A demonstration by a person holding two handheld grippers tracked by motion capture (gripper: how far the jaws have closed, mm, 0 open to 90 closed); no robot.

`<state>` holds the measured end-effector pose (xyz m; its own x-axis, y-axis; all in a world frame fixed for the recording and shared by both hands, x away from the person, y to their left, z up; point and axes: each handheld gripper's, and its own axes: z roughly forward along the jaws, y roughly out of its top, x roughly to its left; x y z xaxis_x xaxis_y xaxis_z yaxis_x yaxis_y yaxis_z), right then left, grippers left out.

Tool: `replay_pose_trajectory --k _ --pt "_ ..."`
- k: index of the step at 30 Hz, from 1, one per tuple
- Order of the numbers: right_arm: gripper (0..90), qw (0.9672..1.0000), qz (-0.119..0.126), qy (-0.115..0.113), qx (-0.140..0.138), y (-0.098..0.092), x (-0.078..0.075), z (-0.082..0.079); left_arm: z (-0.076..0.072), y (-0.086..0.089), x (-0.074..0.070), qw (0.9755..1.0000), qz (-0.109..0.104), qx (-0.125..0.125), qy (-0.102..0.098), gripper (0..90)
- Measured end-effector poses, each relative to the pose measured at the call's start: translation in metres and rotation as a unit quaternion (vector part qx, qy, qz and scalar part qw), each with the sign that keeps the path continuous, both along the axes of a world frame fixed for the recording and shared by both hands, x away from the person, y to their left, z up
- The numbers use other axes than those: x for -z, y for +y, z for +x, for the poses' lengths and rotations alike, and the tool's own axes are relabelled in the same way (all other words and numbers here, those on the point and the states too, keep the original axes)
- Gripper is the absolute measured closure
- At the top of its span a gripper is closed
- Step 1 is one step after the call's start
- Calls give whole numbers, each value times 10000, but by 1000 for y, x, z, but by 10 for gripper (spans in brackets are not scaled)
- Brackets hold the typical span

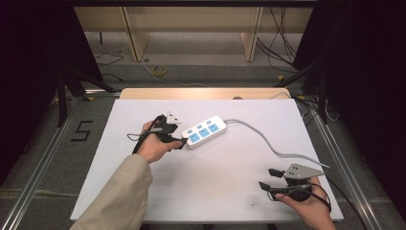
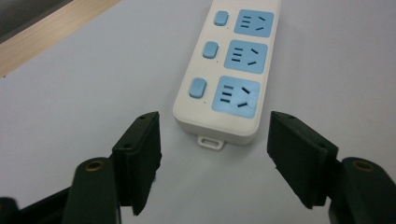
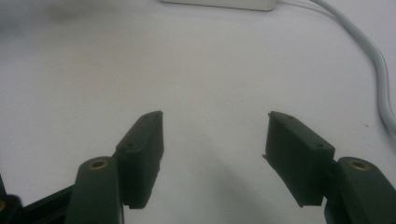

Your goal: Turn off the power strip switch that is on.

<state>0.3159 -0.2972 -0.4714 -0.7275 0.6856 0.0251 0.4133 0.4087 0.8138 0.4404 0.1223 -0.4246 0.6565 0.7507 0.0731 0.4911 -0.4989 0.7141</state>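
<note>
A white power strip [image 1: 206, 132] with three blue sockets and blue switches lies slantwise on the white table top [image 1: 215, 196]. Its grey cable [image 1: 268, 143] curves off to the right. My left gripper [image 1: 181, 132] is open at the strip's near left end, and the strip [image 2: 224, 70] lies just beyond the pads with its hanging tab toward the gap. Nothing sits between the jaws of the left gripper [image 2: 215, 116]. My right gripper [image 1: 267, 178] rests open near the front right corner. In its own view the right gripper [image 3: 215, 114] holds nothing, with the strip's edge [image 3: 219, 3] and cable [image 3: 373, 51] farther off.
A wooden table edge [image 1: 206, 92] shows behind the white top. Metal rails [image 1: 43, 158] run along both sides. A floor mark shaped like a 5 [image 1: 82, 130] is at the left, and loose floor cables [image 1: 282, 38] lie at the back.
</note>
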Motion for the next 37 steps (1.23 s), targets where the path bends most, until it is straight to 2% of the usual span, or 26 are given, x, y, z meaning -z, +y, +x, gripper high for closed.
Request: replay_pose_trajectory --k 3,6,9,13,17,23,28,29,35,37 --pt "378 10000 17 -1 -11 0 1 1 -21 12 5 9998 -172 34 -100 312" --pt "378 10000 24 8 -1 0 1 1 -42 22 13 9993 -262 134 -224 301" --pt "378 10000 28 16 6 0 1 1 -64 34 23 9986 -363 116 -369 296" --pt "378 10000 -1 35 -2 0 1 1 -87 44 38 9987 -311 153 -378 288" --pt "378 10000 3 47 7 0 2 1 -102 50 48 9987 -355 146 -338 284" --pt "378 10000 21 47 0 0 2 1 -110 52 50 9982 -419 83 -411 284" --pt "378 10000 23 52 -9 -1 2 1 -108 55 57 9988 -272 15 -397 283" --pt "378 10000 25 50 -10 -1 2 1 -108 56 58 9990 -217 19 -389 284" --pt "378 10000 21 54 11 -2 2 2 -103 63 63 9990 -307 -128 -292 280" --pt "378 10000 24 52 9 -2 2 2 -101 67 65 9992 -230 -184 -259 272"
